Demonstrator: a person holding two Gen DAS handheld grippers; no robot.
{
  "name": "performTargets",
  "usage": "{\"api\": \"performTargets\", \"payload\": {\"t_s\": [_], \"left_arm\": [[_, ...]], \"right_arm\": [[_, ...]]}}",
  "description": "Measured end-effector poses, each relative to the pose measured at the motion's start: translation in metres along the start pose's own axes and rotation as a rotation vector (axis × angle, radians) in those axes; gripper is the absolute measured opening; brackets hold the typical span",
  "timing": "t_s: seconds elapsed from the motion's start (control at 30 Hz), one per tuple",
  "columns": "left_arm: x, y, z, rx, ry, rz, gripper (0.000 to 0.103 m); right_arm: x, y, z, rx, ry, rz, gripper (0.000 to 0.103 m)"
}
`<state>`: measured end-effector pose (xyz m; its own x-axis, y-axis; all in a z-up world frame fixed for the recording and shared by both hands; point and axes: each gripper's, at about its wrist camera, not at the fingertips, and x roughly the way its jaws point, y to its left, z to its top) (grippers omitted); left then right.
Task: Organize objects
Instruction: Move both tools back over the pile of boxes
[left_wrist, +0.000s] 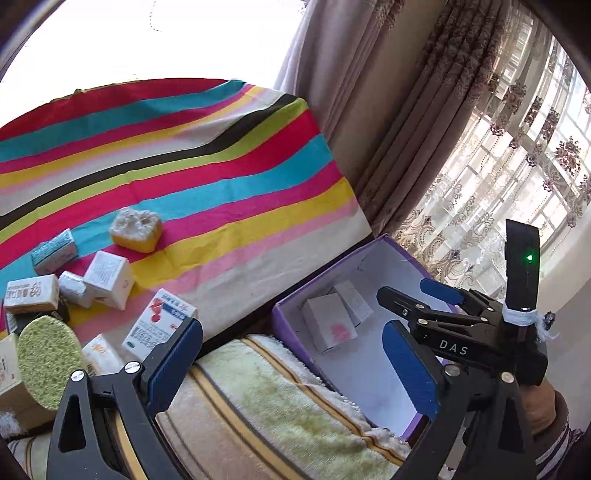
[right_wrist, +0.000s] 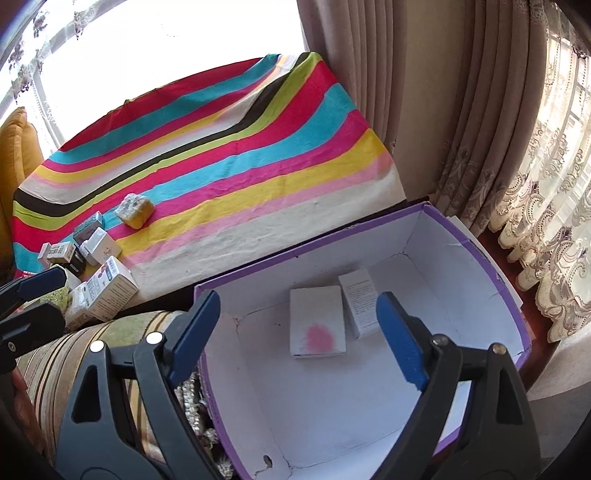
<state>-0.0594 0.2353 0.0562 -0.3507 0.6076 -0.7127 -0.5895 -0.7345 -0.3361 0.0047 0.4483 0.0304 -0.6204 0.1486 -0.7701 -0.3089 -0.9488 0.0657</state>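
Observation:
A purple box (right_wrist: 513, 295) with a white inside holds a white carton with a pink mark (right_wrist: 317, 321) and a second white carton (right_wrist: 360, 302); the purple box (left_wrist: 291, 299) also shows in the left wrist view. My right gripper (right_wrist: 295, 332) is open and empty, above the box. It appears in the left wrist view (left_wrist: 417, 310). My left gripper (left_wrist: 291, 354) is open and empty, over the striped towel (left_wrist: 266, 398). A pile of small cartons (left_wrist: 107, 280), a green sponge (left_wrist: 48, 362) and a yellow sponge (left_wrist: 136, 230) lie on the striped cloth (left_wrist: 221, 166).
Curtains (right_wrist: 461, 129) hang to the right of the table and box. A yellow cushion (right_wrist: 18, 147) sits at far left. The pile of cartons (right_wrist: 99, 273) sits at the cloth's near left corner.

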Motion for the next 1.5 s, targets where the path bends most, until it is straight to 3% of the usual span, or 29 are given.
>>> {"api": "performTargets", "payload": {"t_s": [0.4, 0.87, 1.13, 1.5], "left_arm": [[-0.062, 0.08, -0.034, -0.194, -0.082, 0.106, 0.099], [-0.134, 0.177, -0.071, -0.377, -0.154, 0.232, 0.093], [-0.146, 0.223, -0.075, -0.443, -0.156, 0.249, 0.09], [-0.13, 0.276, -0.065, -0.45, -0.072, 0.271, 0.085]], "right_arm": [[0.003, 0.083, -0.003, -0.165, 0.041, 0.165, 0.089], [0.004, 0.174, -0.006, -0.364, 0.052, 0.268, 0.093], [0.007, 0.23, -0.009, -0.472, 0.062, 0.349, 0.096], [0.025, 0.288, -0.018, -0.631, 0.103, 0.399, 0.097]]}}
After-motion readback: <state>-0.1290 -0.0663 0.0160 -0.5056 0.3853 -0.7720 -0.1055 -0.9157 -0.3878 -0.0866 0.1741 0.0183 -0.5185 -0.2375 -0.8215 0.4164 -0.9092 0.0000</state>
